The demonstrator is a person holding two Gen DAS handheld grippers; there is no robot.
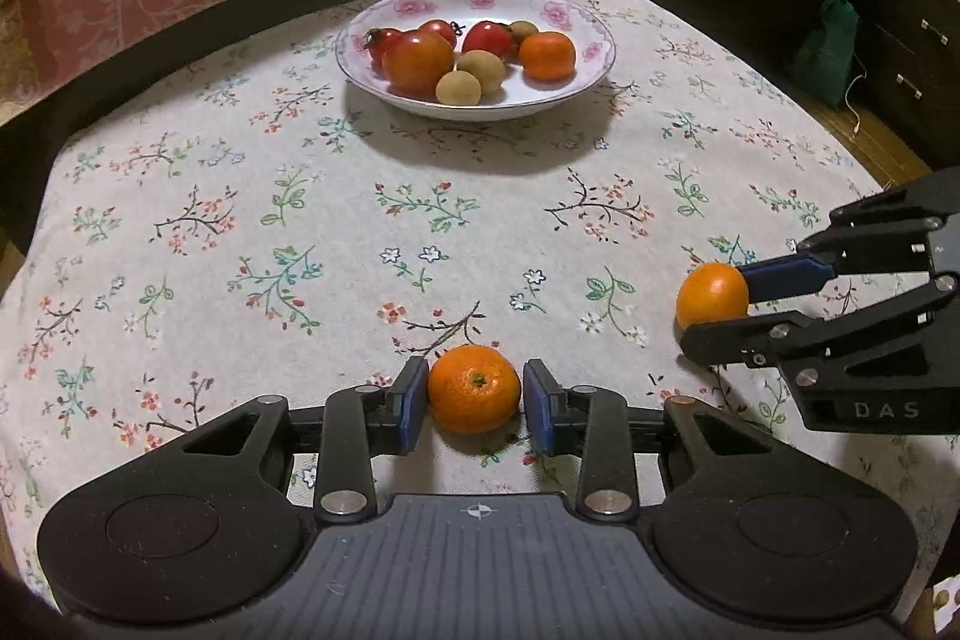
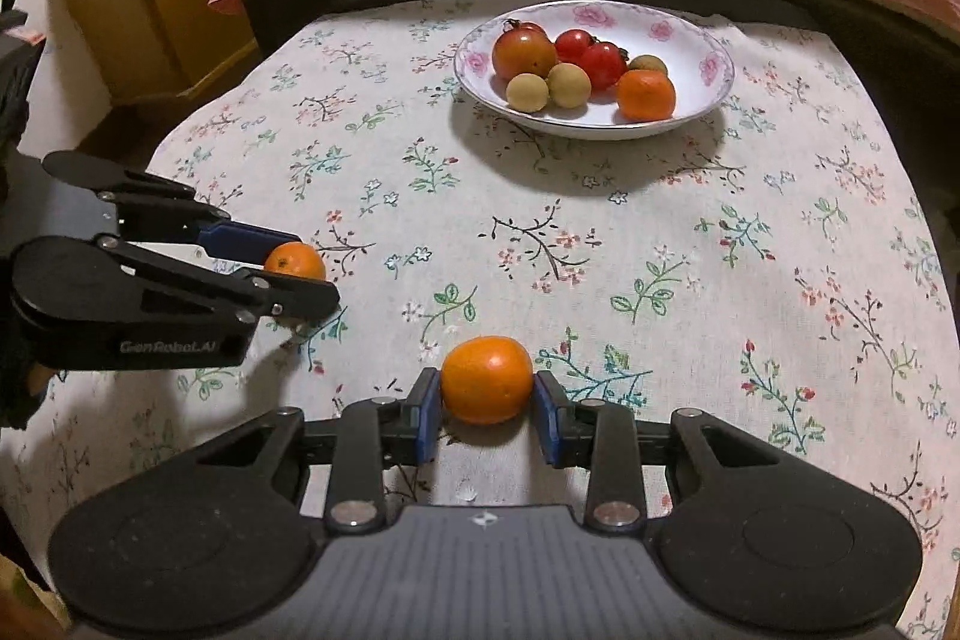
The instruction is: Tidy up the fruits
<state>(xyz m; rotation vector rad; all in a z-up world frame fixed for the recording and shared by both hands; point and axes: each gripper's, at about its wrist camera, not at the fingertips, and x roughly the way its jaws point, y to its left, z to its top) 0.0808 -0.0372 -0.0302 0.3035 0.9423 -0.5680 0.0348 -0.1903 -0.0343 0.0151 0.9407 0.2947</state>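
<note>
— While the left gripper [image 1: 474, 397] was clamped on a tangerine [image 1: 474, 388], how did the jaws sit?

— Both blue pads pressed its sides at the widest part, stem dimple facing the camera. The fruit was near the front edge of the table [image 1: 180, 280], and I could not tell whether it was resting on the cloth or just off it.

— And the right gripper [image 2: 487, 400]?

— Clenched likewise on a second tangerine [image 2: 487, 379], pads on opposite flanks, also close to the front edge and toward the right side.

— How would you have judged the fruit to handle?

— Light, roundish, with a soft skin that gives under pressure. A firm squeeze could bruise or split it; a loose one could let it roll out, since the peel looked smooth. Taking hold across the middle, as both were doing, seemed the sound choice.

— Where was everything else?

— The flowered plate [image 1: 594, 58] stood toward the far edge of the table, well apart from both grippers. It already carried another tangerine, red tomatoes [image 1: 417, 61] and a few small tan round fruits [image 1: 459, 88].

— So what remained?

— Probably carrying both tangerines to that plate and setting them down gently among the tomatoes.
</note>
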